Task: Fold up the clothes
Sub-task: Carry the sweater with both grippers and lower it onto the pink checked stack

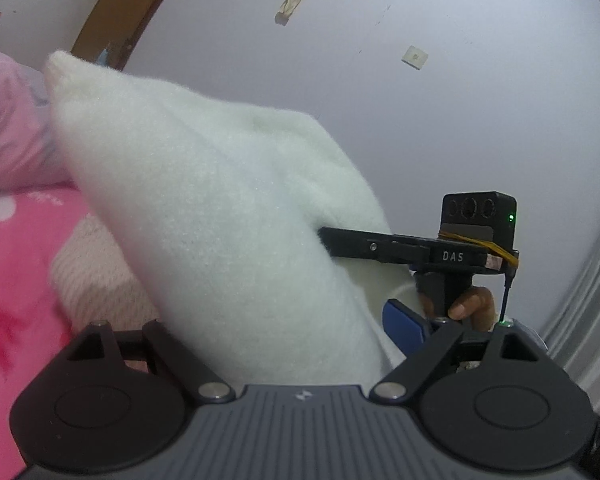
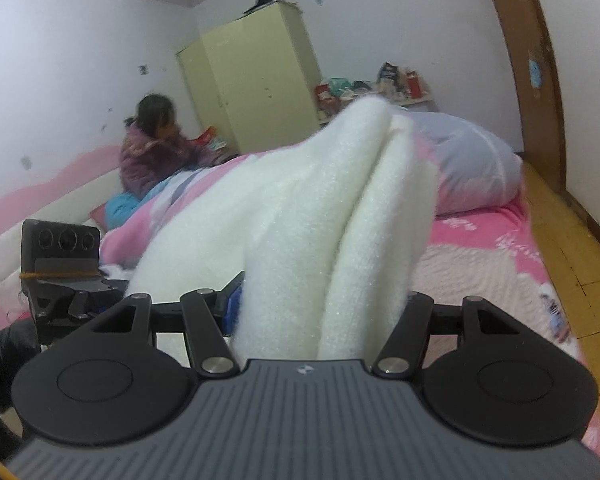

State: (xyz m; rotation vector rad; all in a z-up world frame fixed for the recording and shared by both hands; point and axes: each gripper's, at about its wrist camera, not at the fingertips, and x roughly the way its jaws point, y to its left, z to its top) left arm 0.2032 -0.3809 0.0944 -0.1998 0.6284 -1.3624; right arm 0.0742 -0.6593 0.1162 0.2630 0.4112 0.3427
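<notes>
White fleecy garment (image 1: 204, 208) held up over pink bed (image 2: 496, 248), pinched between both: left gripper (image 1: 296, 364) and right gripper (image 2: 316, 320) clamp its edge. Soft, light, floppy; best held at corners.

A white fleece garment (image 1: 204, 208) hangs lifted above a pink bed — bunched, fuzzy. Two thick folds rise to a peak.
</notes>
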